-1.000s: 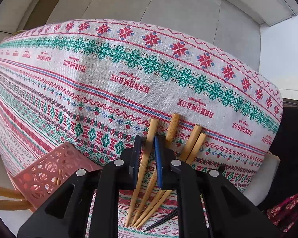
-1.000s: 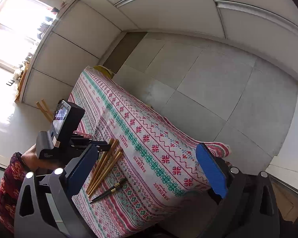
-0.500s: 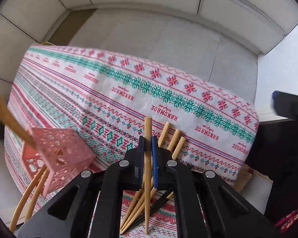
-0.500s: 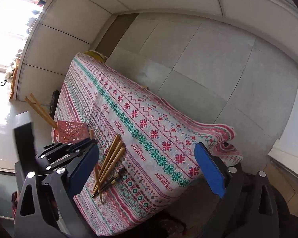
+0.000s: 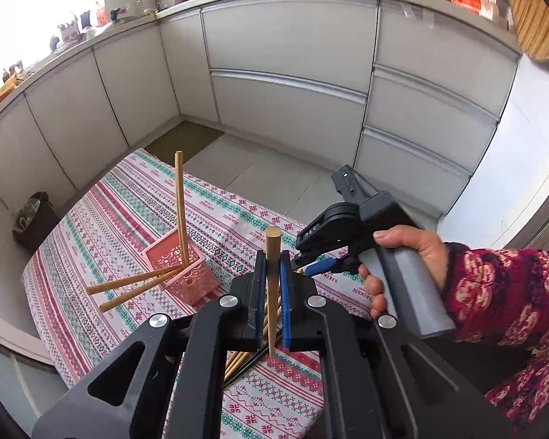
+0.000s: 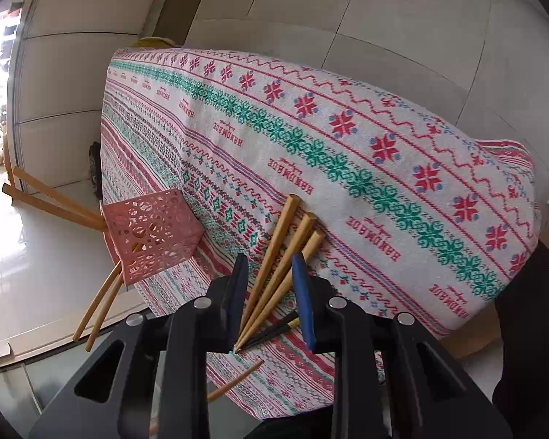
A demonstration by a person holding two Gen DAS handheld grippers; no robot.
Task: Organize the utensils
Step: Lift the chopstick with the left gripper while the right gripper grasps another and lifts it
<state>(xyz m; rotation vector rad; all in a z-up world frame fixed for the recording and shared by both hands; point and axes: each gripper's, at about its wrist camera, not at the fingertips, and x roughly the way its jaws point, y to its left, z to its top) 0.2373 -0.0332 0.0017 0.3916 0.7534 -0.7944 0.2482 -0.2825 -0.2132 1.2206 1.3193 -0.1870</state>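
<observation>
My left gripper is shut on a wooden chopstick and holds it upright above the table. A pink lattice holder stands on the patterned tablecloth with three chopsticks sticking out of it. My right gripper is open and low over three wooden chopsticks that lie on the cloth; they sit between its fingers. A black utensil lies beside them. The holder also shows in the right wrist view.
White kitchen cabinets line the far wall beyond a tiled floor. The table edge drops off close to the holder. In the left wrist view the right gripper and the hand holding it are just right of my left gripper.
My left gripper lifted one chopstick off the cloth and tilted upward, so the view now faces the cabinets. My right gripper came down from high above to straddle the remaining chopsticks.
</observation>
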